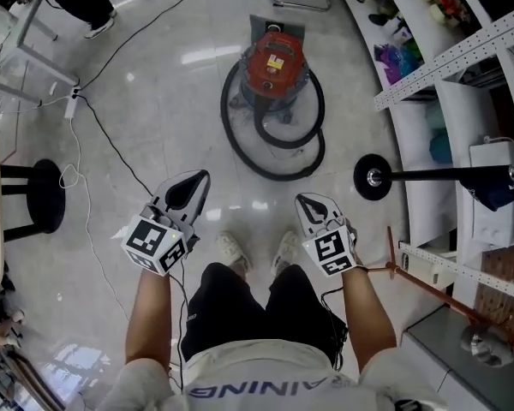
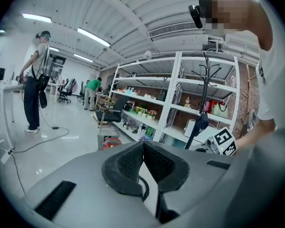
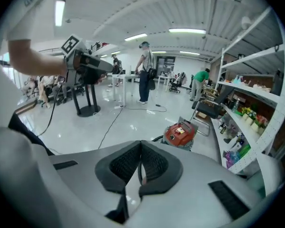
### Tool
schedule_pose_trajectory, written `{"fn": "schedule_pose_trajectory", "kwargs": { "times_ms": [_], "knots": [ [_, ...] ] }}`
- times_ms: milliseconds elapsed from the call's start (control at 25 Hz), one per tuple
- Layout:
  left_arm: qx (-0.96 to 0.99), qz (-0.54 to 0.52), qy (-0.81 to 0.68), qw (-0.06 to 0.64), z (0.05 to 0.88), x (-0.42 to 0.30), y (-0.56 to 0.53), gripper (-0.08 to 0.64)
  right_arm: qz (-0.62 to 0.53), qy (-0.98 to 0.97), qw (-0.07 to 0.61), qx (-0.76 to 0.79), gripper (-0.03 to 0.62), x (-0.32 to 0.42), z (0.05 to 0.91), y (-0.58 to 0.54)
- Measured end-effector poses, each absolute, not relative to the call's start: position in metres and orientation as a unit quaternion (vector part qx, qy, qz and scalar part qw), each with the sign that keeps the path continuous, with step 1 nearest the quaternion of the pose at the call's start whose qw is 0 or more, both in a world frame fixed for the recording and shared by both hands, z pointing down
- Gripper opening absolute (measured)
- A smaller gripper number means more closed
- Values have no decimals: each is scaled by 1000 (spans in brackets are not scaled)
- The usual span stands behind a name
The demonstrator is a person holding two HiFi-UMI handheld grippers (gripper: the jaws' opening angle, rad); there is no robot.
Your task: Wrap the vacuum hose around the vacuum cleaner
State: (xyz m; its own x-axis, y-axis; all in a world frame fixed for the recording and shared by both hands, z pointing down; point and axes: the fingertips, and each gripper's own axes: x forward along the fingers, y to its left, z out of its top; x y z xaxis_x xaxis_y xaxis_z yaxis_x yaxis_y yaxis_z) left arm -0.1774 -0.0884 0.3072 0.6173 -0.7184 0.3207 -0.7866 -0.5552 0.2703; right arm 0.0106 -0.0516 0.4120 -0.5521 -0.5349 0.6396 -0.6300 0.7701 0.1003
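Black shorts and two pale shoes fill the bottom of the head view, and both grippers are held out in front of them, well above the floor. The left gripper has its jaws together with nothing between them; its own view shows the ribbed pads meeting at the tips. The right gripper is likewise closed and empty, pads touching in its view.

Ahead on the glossy floor, well apart from both grippers, the vacuum cleaner stands upright, red top facing up; it also shows past the right jaws. The black vacuum hose lies flat on the floor in overlapping loops encircling the vacuum's base. The coil is oval, its long axis running from the vacuum toward the person's feet, with the widest sweep on the near side.

White shelving lines the right side. A thin cable trails across the floor at left.
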Motion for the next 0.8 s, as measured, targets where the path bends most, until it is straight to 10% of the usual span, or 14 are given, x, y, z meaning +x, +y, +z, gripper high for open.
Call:
{"fn": "schedule_pose_trajectory", "kwargs": {
  "times_ms": [800],
  "knots": [
    [916,29,-375,142,147,-175,15,18,117,-836,141,517,11,22,212,33]
  ]
}}
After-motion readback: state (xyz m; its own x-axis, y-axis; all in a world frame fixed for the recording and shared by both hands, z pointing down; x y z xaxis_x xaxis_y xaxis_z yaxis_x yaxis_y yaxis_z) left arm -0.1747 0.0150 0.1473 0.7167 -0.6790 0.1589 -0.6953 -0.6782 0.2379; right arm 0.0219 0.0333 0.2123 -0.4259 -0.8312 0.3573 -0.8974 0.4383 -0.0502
